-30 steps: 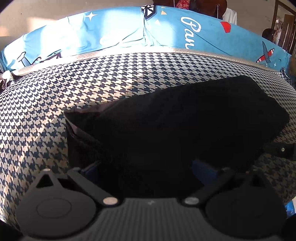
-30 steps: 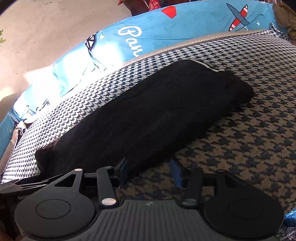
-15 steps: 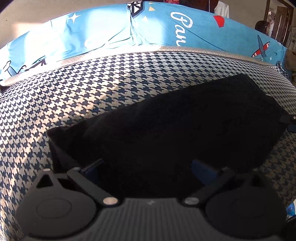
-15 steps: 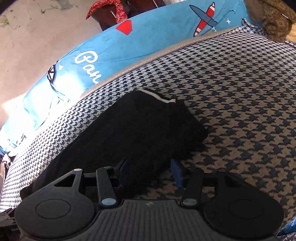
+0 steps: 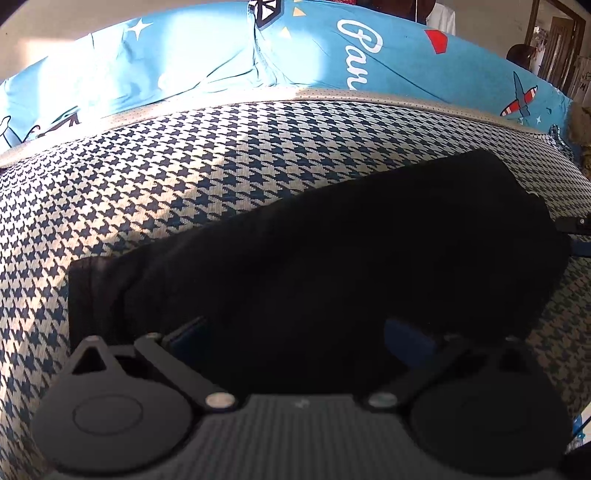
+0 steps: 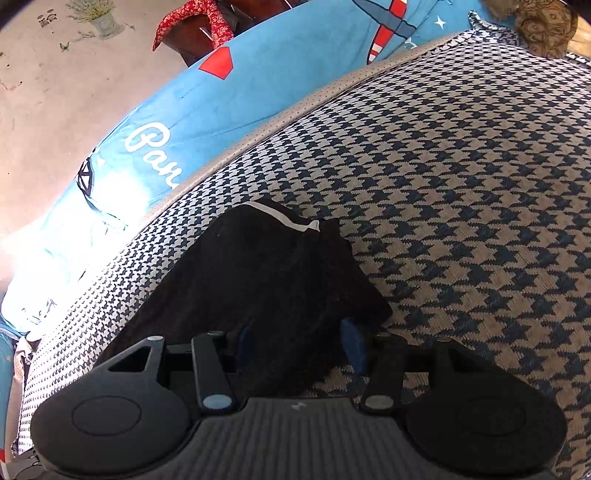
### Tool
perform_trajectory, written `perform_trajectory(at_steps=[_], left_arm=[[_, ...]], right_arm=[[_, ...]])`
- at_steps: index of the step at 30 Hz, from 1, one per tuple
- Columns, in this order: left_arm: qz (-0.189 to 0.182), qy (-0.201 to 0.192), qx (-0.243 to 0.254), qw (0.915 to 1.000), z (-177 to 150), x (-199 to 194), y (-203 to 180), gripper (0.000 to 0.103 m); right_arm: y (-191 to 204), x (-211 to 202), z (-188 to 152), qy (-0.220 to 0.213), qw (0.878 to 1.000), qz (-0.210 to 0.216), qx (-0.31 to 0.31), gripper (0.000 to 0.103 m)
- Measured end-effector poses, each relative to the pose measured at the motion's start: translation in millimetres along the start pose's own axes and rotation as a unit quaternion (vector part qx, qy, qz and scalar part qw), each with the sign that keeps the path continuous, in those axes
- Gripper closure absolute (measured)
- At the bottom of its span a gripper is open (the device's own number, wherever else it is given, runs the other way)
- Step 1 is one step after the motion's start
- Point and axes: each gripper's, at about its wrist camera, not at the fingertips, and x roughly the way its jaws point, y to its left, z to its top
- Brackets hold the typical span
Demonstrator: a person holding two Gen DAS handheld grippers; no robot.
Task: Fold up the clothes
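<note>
A black garment (image 5: pixel 332 251) lies folded in a long band on the houndstooth cover (image 5: pixel 184 177). My left gripper (image 5: pixel 297 336) stands open and low over the garment's near edge, with its blue pads (image 5: pixel 406 338) wide apart on either side of the cloth. In the right wrist view the garment (image 6: pixel 266 273) ends in a corner with a white trim line (image 6: pixel 284 218). My right gripper (image 6: pixel 299 343) is open and straddles that end, black cloth lying between its blue pads (image 6: pixel 352 343). A bit of the right gripper (image 5: pixel 576 225) shows at the garment's right end.
A blue printed sheet (image 5: pixel 332 62) rises behind the cover along a beige piped edge (image 5: pixel 369 98). A brown patterned cloth (image 6: pixel 543 26) sits at the far right corner. Bare houndstooth cover (image 6: pixel 480 221) spreads right of the garment. A red cloth on dark furniture (image 6: pixel 199 26) stands beyond.
My right gripper has travelled along the garment to its right end, and its pads now straddle the corner. The left gripper has shifted only slightly. Both pad gaps look the same.
</note>
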Motion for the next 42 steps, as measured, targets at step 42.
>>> perform_trajectory(at_steps=[42], left_arm=[[0.021,0.0,0.013,0.9997,-10.8,4.7,-4.9,0.0]], right_arm=[[-37.6,30.1,25.2,-0.006,0.998,0.062,0.028,0.037]])
